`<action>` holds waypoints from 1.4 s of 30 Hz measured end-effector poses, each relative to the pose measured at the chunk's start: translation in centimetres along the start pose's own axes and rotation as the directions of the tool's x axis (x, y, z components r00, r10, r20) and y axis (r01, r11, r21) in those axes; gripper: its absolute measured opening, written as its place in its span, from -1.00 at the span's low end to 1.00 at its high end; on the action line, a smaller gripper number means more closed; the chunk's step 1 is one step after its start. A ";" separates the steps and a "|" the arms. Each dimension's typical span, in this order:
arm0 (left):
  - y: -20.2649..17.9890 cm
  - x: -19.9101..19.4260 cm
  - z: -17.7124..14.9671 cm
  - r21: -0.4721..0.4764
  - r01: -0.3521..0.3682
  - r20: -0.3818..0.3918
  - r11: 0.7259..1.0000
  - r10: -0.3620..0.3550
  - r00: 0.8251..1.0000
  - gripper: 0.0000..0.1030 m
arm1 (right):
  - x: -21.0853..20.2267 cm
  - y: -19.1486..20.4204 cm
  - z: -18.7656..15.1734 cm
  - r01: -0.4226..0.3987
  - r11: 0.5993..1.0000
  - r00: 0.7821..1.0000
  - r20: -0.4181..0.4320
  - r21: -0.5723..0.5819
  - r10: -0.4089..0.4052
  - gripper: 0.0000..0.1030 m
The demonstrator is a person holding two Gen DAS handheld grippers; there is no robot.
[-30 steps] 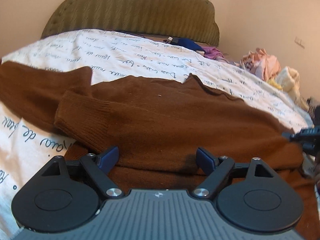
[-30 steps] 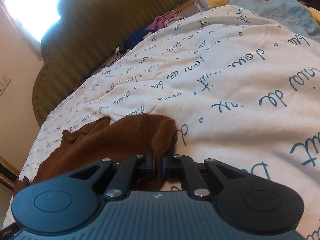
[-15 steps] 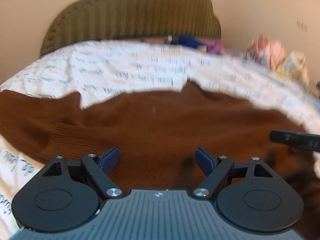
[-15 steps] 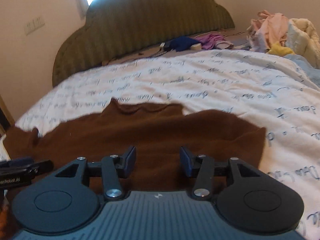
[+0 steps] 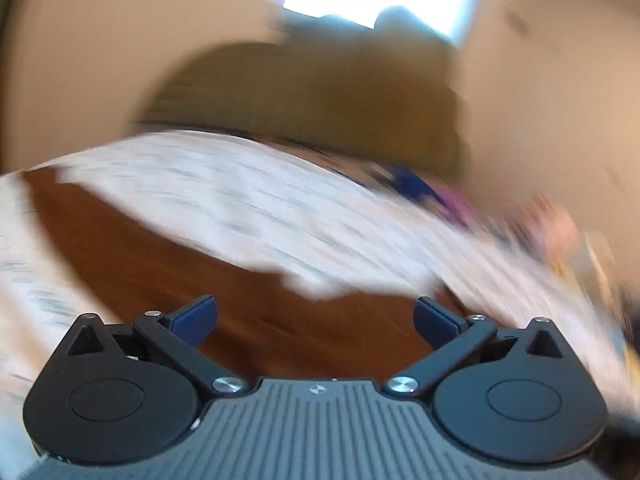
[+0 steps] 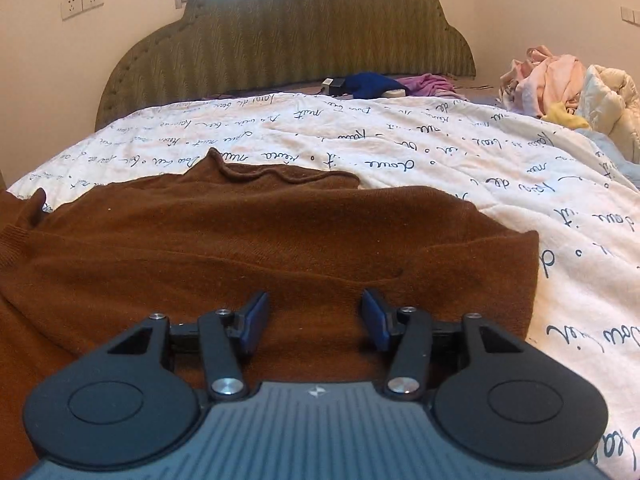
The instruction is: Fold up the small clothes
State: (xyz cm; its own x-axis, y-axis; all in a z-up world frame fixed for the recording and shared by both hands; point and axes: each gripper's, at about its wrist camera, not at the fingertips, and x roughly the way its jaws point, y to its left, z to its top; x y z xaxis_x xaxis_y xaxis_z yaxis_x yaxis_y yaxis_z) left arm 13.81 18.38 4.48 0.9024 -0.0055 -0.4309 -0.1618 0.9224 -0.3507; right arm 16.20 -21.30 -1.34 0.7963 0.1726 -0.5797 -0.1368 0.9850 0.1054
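Note:
A brown knitted sweater lies spread on the white bedcover with blue writing, its collar toward the headboard and a folded edge at the right. My right gripper hovers over the sweater's near part; its jaws are opening and nothing is between them. The left wrist view is badly blurred. There the sweater shows as a brown band running from the left to under my left gripper, whose jaws are opening wide and hold nothing.
An olive padded headboard stands at the far end. A dark blue cloth and a purple one lie below it. A heap of pink, yellow and cream clothes sits at the far right. Wall sockets are up left.
The right gripper let go of the sweater's edge, opened and rolled level over the garment. The left gripper swung away to the left, rose and spread wider; its view is now blurred.

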 end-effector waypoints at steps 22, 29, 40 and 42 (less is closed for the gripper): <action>28.3 10.0 10.7 -0.724 -0.184 -0.068 0.665 0.197 0.978 0.22 | 0.1 -0.3 0.0 -0.015 1.000 1.000 0.003 0.020 0.015 0.06; 27.6 10.7 10.4 -0.640 -0.265 -0.130 0.721 0.238 0.963 -0.94 | 0.1 -0.4 0.0 -0.016 1.000 1.000 0.002 0.024 0.016 0.06; 3.8 2.7 12.1 0.100 -0.272 0.278 0.957 0.235 0.931 -0.95 | 0.1 -0.4 0.1 -0.018 0.999 1.000 0.002 0.026 0.018 0.06; -2.5 1.3 9.1 0.260 -0.171 0.280 0.950 0.096 0.955 -0.95 | 0.1 -0.5 0.1 -0.021 0.999 1.000 0.003 0.030 0.021 0.06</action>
State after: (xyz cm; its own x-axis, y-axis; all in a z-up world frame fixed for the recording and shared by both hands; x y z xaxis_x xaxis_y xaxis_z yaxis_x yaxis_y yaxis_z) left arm 19.01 19.63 12.39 0.9583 0.1911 -0.2124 -0.2046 0.9779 -0.0432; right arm 16.41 -21.74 -1.41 0.7951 0.1929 -0.5750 -0.1357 0.9806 0.1414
